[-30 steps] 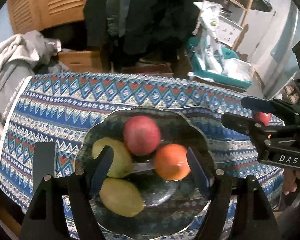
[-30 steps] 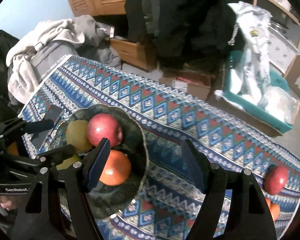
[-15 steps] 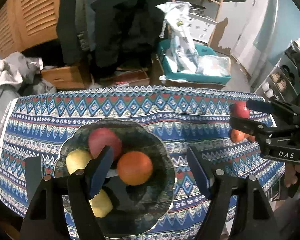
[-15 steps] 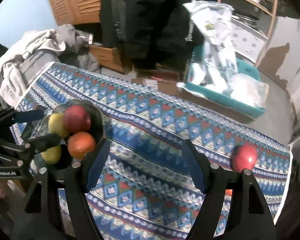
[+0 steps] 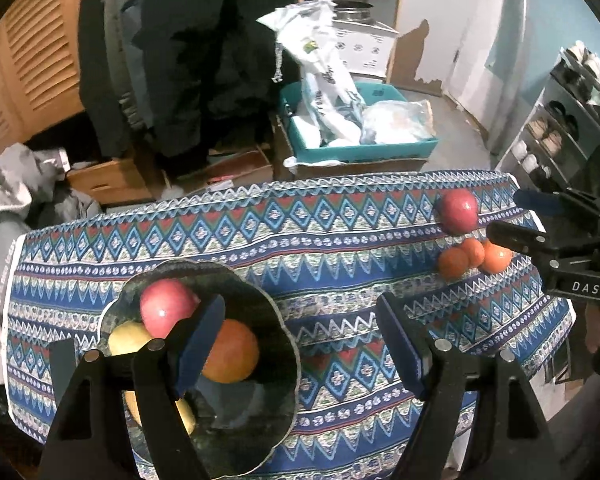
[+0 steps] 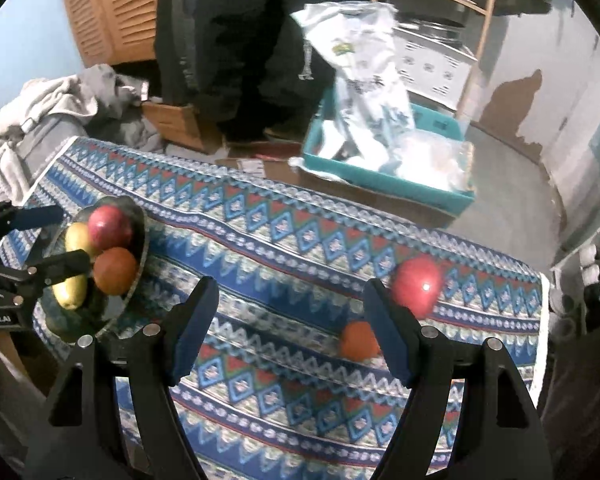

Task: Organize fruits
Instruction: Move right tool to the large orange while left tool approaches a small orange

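Note:
A dark glass bowl (image 5: 260, 312) at the table's left end holds a red apple (image 5: 166, 310), an orange (image 5: 232, 350) and two yellow-green fruits (image 5: 128, 338). My left gripper (image 5: 300, 344) is open and empty, above the bowl's right side. A red apple (image 6: 418, 286) and an orange (image 6: 358, 342) lie on the cloth at the right end; the left wrist view shows that apple (image 5: 458, 210) with three oranges (image 5: 474, 258). My right gripper (image 6: 290, 328) is open and empty, its right finger just left of the apple and orange. The bowl also shows in the right wrist view (image 6: 138, 276).
The table carries a blue patterned cloth (image 5: 340, 232). Behind it stand a teal bin (image 5: 360, 152) with plastic bags, a cardboard box (image 5: 112, 184), hanging dark clothes and a heap of grey laundry (image 6: 52, 120). A shoe rack (image 5: 560, 132) stands at the right.
Both grippers moved right along the table. The bowl slid toward the left in both views, and the apple and oranges at the right end came closer to my right gripper.

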The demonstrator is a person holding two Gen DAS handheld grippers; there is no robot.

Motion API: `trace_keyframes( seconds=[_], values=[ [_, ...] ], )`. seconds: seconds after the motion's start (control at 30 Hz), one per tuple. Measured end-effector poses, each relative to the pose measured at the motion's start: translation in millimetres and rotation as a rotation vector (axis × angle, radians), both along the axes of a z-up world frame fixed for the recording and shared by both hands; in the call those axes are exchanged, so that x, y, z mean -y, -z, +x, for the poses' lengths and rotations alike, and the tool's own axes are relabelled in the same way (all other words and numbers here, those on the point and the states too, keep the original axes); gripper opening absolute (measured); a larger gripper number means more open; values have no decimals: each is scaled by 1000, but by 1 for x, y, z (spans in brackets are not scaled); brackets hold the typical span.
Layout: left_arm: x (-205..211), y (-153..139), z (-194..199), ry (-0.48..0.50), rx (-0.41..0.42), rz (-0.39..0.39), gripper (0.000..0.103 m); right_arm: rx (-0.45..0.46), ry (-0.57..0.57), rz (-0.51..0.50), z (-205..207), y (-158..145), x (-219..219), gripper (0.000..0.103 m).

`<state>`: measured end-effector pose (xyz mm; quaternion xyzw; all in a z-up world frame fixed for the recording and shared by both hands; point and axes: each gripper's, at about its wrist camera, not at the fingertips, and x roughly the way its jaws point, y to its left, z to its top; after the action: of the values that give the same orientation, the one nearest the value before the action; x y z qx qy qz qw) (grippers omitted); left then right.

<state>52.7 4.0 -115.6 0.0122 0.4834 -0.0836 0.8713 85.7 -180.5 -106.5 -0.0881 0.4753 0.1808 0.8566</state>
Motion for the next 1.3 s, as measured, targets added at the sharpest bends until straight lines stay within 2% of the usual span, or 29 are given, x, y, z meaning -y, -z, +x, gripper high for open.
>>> trace_keyframes(
  seconds=[0.37,0.8,1.3],
  values=[
    [57,4,15,87,-16,48,80,-20,105,-52,-1,21,67,77],
    [115,29,37,189,-49,115,80,-138,160,-118,13,73,135,77],
    [162,73,59,271,-121,126,80,-259,123,-133,28,130,153,77]
  ],
)
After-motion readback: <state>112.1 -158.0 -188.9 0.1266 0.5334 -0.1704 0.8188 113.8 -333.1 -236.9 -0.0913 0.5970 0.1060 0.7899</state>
